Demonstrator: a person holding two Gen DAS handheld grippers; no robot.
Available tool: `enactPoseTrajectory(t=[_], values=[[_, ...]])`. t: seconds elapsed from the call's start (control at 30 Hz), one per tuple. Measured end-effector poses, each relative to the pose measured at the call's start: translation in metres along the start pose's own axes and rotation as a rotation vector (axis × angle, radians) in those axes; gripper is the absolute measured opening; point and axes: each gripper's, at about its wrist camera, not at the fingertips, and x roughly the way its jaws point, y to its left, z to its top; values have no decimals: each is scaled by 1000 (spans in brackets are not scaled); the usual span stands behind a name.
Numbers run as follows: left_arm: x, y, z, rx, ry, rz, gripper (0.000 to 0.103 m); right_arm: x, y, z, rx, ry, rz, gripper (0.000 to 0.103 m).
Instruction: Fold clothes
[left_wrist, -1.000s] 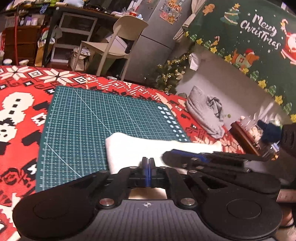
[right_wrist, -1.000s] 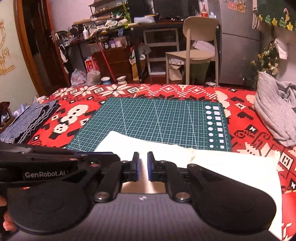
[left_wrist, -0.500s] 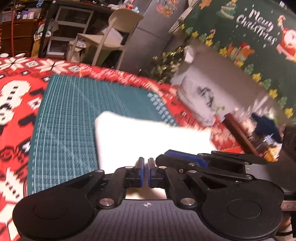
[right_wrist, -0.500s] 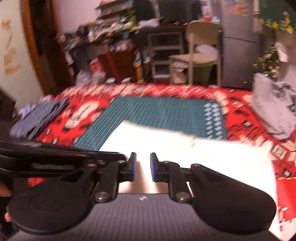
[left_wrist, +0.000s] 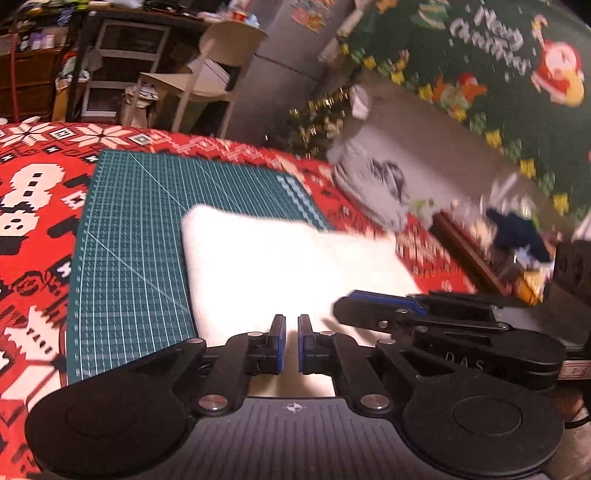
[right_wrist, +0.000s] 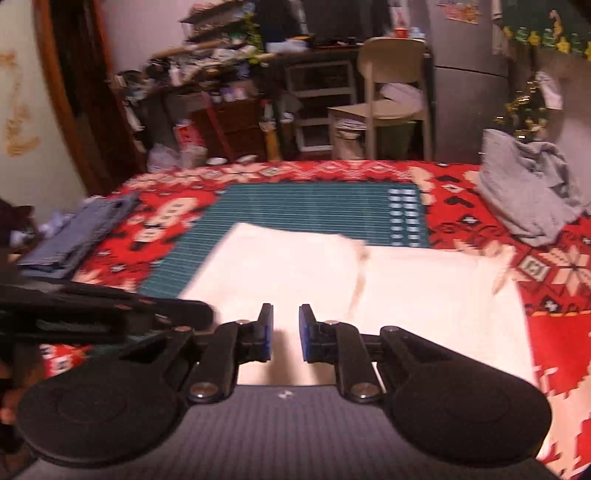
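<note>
Ahead of both finger pairs: folded white cloth (left_wrist: 280, 266) on green gridded cutting mat (left_wrist: 140, 229). Left gripper (left_wrist: 291, 343) level, fingers narrowly parted, empty. Right gripper (right_wrist: 284, 338) level, gap slightly wider, empty.

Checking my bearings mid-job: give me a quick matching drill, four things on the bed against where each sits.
Things:
1. white garment
2. grey garment
3. blue stack
4. green mat

Places:
A. far right, crumpled
B. left edge, folded
C. just ahead of both grippers
D. middle of the red cover, under the white garment's left part

Pairs: 1-C, 2-A, 3-B, 4-D
</note>
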Motion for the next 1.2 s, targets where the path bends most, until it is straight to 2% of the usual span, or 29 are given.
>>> enactPoseTrajectory(t=[0.13,0.3,0.47,0.67,0.8,0.93,0.97,1.1,1.2], values=[[1,-1,-9,18,27,12,4,5,11,-14,-32,55,11,16],[-10,5,-21,-7,32,8,3,-10,-3,-27,-19,56,-2,15],[-22,1,-28,18,40,31,3,-24,-5,-32,-18,62,-32,15],[-30,-1,-37,4,30,49,3,-33,5,-37,11,51,9,17],[-34,-3,-39,7,30,57,3,-34,12,-46,-26,73,-23,14],[-41,-3,-41,1,23,61,3,-47,5,-49,2,69,-45,14],[-42,-3,-41,0,21,62,3,-51,3,-49,15,66,-49,17],[-49,-4,-42,-6,14,66,2,-64,-13,-50,113,52,-32,17],[-53,-3,-43,-18,6,67,4,-60,-16,-48,122,63,-15,17]])
